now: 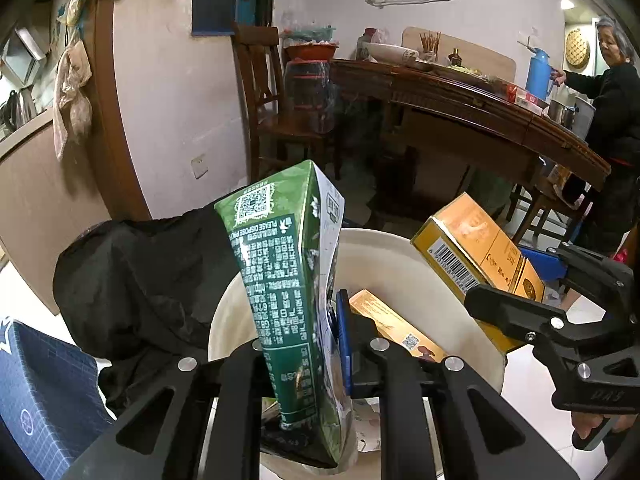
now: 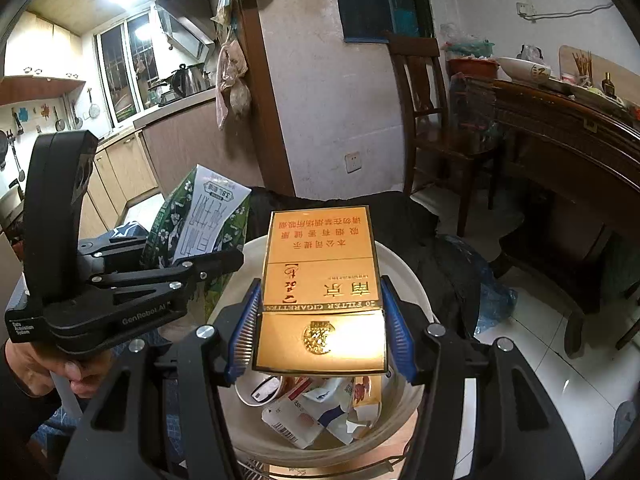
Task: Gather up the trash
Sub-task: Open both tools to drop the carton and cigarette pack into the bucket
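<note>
Gold cigarette pack [image 2: 322, 292] and green carton [image 1: 290, 300], one each, above one bucket [image 2: 404, 276].

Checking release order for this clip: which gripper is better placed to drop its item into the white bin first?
Right. The right gripper holds the gold cigarette box directly over the round white plastic bin. The left gripper grips the green carton nearer the rim, beside black cloth.

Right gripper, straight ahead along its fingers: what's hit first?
Likely the black garment draped behind the white plastic bin, past the gold cigarette box that the right gripper holds; depth unclear.
</note>
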`<state>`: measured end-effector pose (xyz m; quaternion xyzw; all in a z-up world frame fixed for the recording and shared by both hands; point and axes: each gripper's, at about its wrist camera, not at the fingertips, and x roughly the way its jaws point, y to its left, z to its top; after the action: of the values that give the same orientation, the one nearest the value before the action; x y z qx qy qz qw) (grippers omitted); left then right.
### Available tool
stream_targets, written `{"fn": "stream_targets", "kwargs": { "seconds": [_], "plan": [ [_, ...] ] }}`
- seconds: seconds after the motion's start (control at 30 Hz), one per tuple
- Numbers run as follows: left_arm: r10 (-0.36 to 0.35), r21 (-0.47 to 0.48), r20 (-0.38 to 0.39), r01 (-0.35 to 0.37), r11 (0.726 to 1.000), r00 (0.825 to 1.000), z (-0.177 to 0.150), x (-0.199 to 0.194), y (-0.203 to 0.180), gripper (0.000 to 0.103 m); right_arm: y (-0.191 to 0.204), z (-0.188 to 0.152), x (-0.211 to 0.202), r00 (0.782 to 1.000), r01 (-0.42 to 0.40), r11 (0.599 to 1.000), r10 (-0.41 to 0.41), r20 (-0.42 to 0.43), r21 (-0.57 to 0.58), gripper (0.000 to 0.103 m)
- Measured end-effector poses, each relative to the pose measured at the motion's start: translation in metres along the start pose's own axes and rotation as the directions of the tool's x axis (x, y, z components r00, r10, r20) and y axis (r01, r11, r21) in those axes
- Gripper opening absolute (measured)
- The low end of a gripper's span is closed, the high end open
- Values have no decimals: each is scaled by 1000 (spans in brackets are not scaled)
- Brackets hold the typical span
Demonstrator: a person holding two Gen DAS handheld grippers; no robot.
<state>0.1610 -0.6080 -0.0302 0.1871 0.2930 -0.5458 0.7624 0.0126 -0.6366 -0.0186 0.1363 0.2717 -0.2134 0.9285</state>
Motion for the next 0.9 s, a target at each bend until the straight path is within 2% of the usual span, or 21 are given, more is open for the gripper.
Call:
{"fn": "stream_targets", "kwargs": {
  "seconds": [0.37,0.4,0.43,0.47,0.5,0.57,0.9],
  "plan": [
    [26,13,7,-26,1000,1000,2,1,-2,17,0,1,3,1000,-5,1000,4,-4,-11,55],
    [29,15,7,-29,999,1000,3,2,-2,17,1,1,5,1000,1,1000,-1,-7,-17,57],
    [40,19,9,-40,999,999,3,2,-2,18,1,0,6,1000,22,1000,-22,-8,-20,71],
    [51,23,15,-52,998,999,3,3,-3,27,1,0,6,1000,28,999,-28,-2,-20,77],
    [66,23,18,-66,998,998,4,3,-3,43,1,-1,6,1000,24,1000,-24,1,-20,77],
    [68,14,26,-68,998,997,5,2,-2,54,-1,-1,4,1000,22,1000,-22,4,-13,77],
    [78,36,53,-80,996,996,-7,-18,-4,54,2,-11,-16,999,32,999,-32,19,6,77]
  ]
}}
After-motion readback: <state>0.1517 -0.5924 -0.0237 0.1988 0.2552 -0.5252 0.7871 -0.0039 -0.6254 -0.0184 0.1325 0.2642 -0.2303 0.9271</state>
